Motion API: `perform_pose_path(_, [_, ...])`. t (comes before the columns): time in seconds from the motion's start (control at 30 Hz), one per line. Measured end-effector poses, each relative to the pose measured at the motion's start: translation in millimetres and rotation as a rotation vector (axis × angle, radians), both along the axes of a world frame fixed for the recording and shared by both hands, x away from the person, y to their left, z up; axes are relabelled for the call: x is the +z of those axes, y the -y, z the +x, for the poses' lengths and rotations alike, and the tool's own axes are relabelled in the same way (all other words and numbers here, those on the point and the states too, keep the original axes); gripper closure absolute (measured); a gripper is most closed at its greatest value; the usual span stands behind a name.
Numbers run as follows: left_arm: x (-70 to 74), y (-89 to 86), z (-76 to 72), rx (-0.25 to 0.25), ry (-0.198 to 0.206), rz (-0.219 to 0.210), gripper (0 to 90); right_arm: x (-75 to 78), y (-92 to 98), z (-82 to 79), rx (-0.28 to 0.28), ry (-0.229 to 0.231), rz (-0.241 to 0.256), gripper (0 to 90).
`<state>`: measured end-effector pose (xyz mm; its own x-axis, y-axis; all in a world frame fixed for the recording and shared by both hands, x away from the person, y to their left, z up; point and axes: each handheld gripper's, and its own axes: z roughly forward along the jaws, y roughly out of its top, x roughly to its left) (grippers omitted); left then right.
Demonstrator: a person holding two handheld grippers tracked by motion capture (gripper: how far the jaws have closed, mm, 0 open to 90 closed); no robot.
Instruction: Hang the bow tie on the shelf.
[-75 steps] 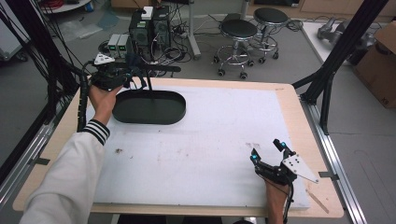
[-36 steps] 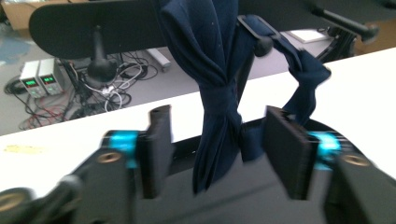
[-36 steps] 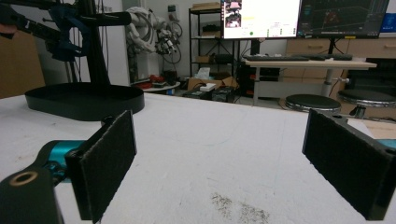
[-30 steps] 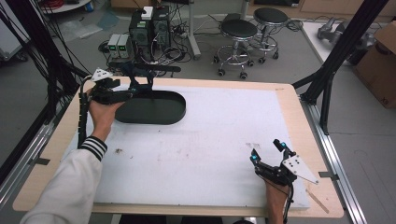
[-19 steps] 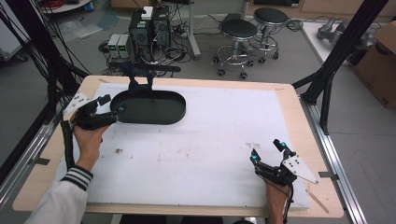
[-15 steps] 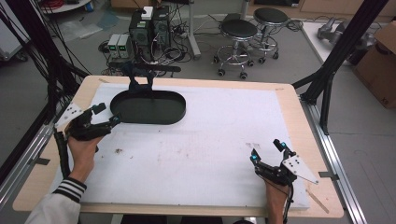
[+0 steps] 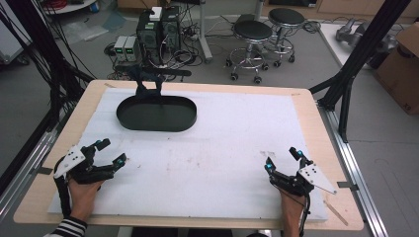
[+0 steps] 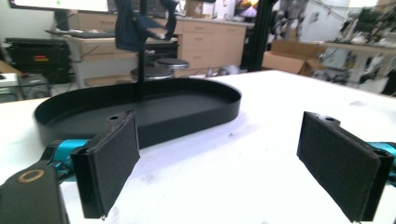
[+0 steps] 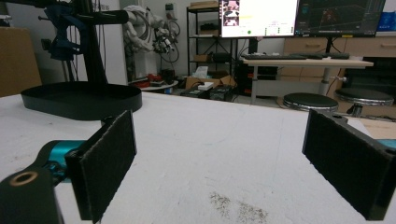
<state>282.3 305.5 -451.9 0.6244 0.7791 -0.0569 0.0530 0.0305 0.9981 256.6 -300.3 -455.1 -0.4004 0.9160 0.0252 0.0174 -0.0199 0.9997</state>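
1. The tray (image 7: 156, 113) is black all over.
2. Each claw, left (image 7: 109, 152) and right (image 7: 281, 159), has black jaws with teal-blue fittings and a pale grey plate.
3. The counter (image 7: 316, 128) is light wood under a white sheet.
4. The sleeve cuff (image 7: 69, 228) is striped black and white.

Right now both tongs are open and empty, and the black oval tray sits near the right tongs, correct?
Not quite. The black oval tray sits at the far left of the table, nearer the left tongs, as the high view shows. Both tongs, including the right tongs, are open and empty.

Grey floor — two stools (image 7: 267, 37), computer towers (image 7: 159, 27).
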Motion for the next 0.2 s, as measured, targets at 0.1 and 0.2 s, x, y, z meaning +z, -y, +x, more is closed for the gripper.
perform_pose_path(0.1, [-1.6,-1.0,-2.6,0.002,0.021,-0.004,11.3,-0.1,-0.1,-0.2,0.003,0.003,-0.003,8.8])
perform_pose_path(0.2, [-1.9,-0.6,-3.9,0.002,0.036,0.004,11.3,-0.1,0.1,0.0,0.002,0.009,-0.006,8.8])
